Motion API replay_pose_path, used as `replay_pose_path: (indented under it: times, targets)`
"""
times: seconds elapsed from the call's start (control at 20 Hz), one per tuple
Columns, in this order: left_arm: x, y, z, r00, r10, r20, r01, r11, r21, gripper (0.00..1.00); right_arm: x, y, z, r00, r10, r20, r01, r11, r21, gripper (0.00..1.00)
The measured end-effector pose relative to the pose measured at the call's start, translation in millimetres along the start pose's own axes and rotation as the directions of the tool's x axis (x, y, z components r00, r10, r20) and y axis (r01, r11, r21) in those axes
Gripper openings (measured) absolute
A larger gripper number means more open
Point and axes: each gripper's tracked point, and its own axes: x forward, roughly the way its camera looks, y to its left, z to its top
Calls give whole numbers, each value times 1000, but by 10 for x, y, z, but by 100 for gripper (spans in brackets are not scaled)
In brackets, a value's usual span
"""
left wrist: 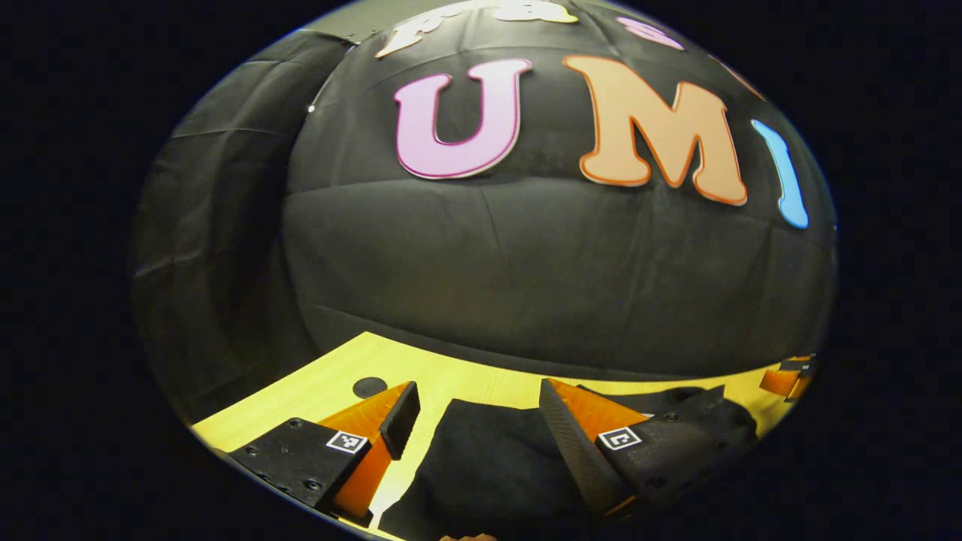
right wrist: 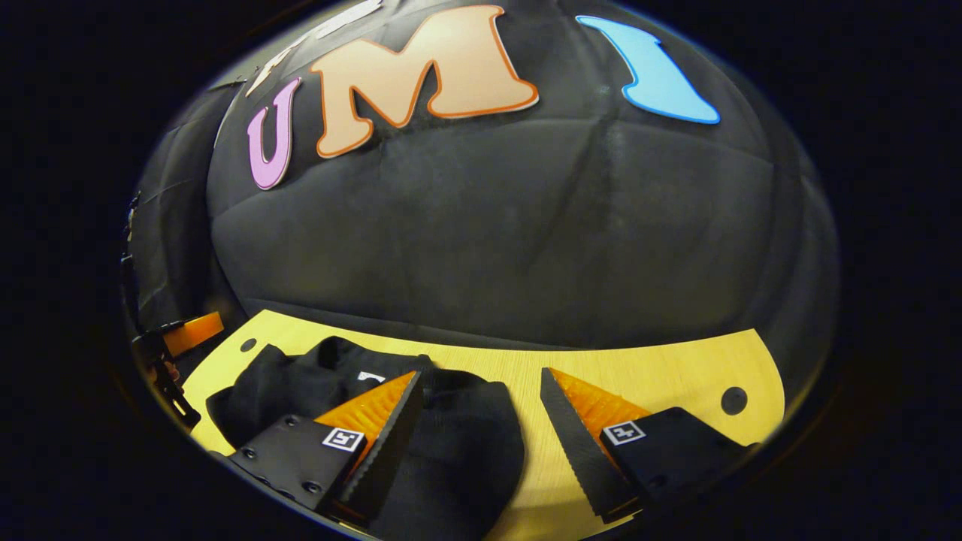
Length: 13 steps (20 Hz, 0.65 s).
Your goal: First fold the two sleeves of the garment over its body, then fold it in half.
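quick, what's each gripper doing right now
Left gripper: open, holding nothing, above the black garment.
Right gripper: open, holding nothing, over the garment's edge and the wooden table.

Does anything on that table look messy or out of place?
Only the black garment: it lies rumpled on the wooden table rather than spread flat, bunched near the far edge. Both the left gripper and right gripper hang open above it. Nothing looks spilled or broken.

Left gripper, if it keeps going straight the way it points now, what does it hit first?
Probably the black garment lying between the open tongs of the left gripper, on the wooden table; depth is unclear.
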Motion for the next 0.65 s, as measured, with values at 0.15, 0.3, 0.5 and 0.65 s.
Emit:
replay_pose_path:
  times: [0.15, 0.3, 0.5, 0.65]
  targets:
    - [-289, 135, 169, 1000, 5, 15, -3, 997, -80, 95, -456, 54, 232, 995, 41, 90, -41, 999, -7, 99]
    - [-739, 281, 506, 997, -1, 80, 9, 995, -101, 95, -1086, 125, 384, 983, 86, 161, -76, 995, -65, 99]
    - [-1494, 475, 1035, 980, -29, 198, 49, 994, -99, 95, -2060, 283, 495, 962, 99, 255, -76, 992, -100, 96]
    - [-2099, 529, 1328, 957, -91, 275, 114, 991, -70, 95, -2824, 641, 546, 920, 119, 374, -102, 993, -65, 99]
